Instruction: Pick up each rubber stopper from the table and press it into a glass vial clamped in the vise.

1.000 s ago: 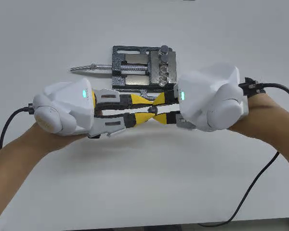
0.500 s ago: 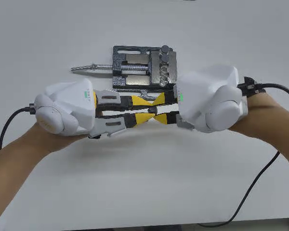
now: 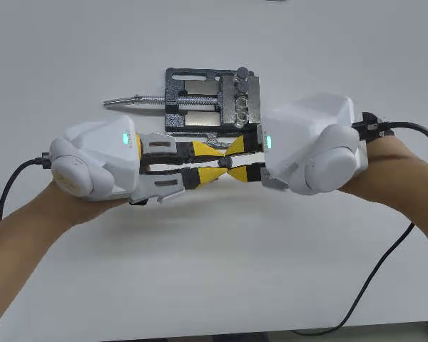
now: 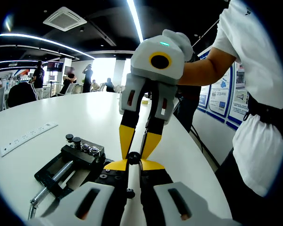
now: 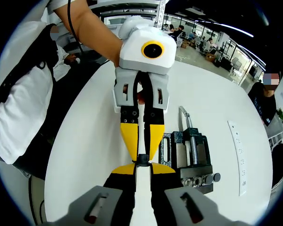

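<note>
Tip to tip before the vise (image 3: 200,100)
Left gripper (image 3: 221,162) and right gripper (image 3: 237,161) meet, seemingly on a stopper (image 3: 228,162); vise just behind their tips, vials (image 3: 241,107) in it.

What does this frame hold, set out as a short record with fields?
Surface: white table
Fixture: black metal vise, beyond the tools
Vials: four clear glass vials in a row in the vise; two stoppered, two open
Loose stopper: small black rubber stopper, pinched between the tools
Left tool: closed on that stopper
Right tool: appears closed on it too, tip to tip with the left
</note>
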A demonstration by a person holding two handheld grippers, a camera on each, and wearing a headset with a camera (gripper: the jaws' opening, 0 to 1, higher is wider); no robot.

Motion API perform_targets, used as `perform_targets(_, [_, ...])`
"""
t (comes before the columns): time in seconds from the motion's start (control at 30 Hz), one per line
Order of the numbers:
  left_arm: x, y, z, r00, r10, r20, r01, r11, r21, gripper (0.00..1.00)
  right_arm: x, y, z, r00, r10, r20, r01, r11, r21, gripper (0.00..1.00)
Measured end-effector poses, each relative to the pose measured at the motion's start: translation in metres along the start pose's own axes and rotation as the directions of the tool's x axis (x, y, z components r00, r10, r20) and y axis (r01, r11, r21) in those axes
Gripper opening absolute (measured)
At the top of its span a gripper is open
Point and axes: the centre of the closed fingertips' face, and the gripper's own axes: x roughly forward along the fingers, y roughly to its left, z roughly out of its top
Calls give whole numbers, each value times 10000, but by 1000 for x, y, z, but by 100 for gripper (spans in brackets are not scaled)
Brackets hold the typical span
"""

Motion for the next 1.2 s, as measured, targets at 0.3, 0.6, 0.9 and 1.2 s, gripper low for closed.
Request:
perform_targets(0.3, [2, -1, 2, 10000, -25, -7, 25, 9999, 157, 4, -1, 1, -1, 9999, 55, -97, -56, 10000, -79, 10])
perform_targets(0.6, [4, -3, -1, 9997, -52, -225, 61, 9993, 364, 4, 1, 4, -3, 9988, 198, -438, -217, 9989, -418, 10])
perform_targets(0.9, [2, -3, 0, 9998, -100, -146, 104, 9995, 305, 4, 1, 4, -2, 9990, 263, -369, -277, 9989, -367, 10])
perform_targets(1.2, [2, -3, 1, 9997, -104, -208, 111, 9994, 324, 4, 2, 3, -2, 9984, 344, -454, -364, 9984, -439, 10])
